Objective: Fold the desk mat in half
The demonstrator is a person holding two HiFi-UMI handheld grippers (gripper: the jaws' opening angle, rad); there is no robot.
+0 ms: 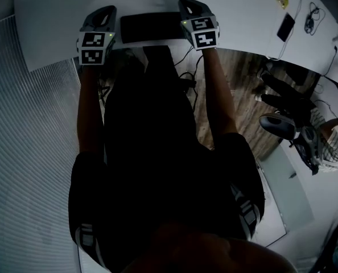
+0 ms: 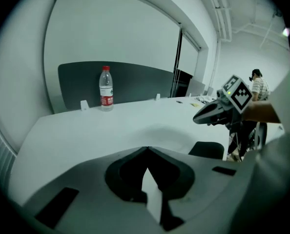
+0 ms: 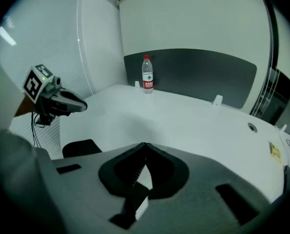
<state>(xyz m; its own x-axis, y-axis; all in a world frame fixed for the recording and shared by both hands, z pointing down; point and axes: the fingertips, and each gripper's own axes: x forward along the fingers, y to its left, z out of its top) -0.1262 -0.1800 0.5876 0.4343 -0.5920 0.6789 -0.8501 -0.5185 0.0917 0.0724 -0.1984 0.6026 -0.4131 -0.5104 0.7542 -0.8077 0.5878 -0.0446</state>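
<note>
On the white table (image 1: 55, 16), near edge: dark desk mat (image 1: 151, 27) lying flat between left gripper (image 1: 102, 16) and right gripper (image 1: 192, 7), both jaws pressed together, empty. Probably light, limp, slightly grippy; pinch its near corners to fold.

The head view is dim and underexposed: the person's dark clothing (image 1: 152, 152) sinks to near black without detail, while the white curved table (image 1: 61, 16) reads flat pale grey. Both gripper views are brighter, with a cool greenish cast, strong fisheye bending and black vignetted corners. A small ceiling light (image 2: 285, 31) flares at the left gripper view's upper right. The grey jaws, up close, look soft; the clear plastic water bottle (image 2: 105, 88) is sharper.
</note>
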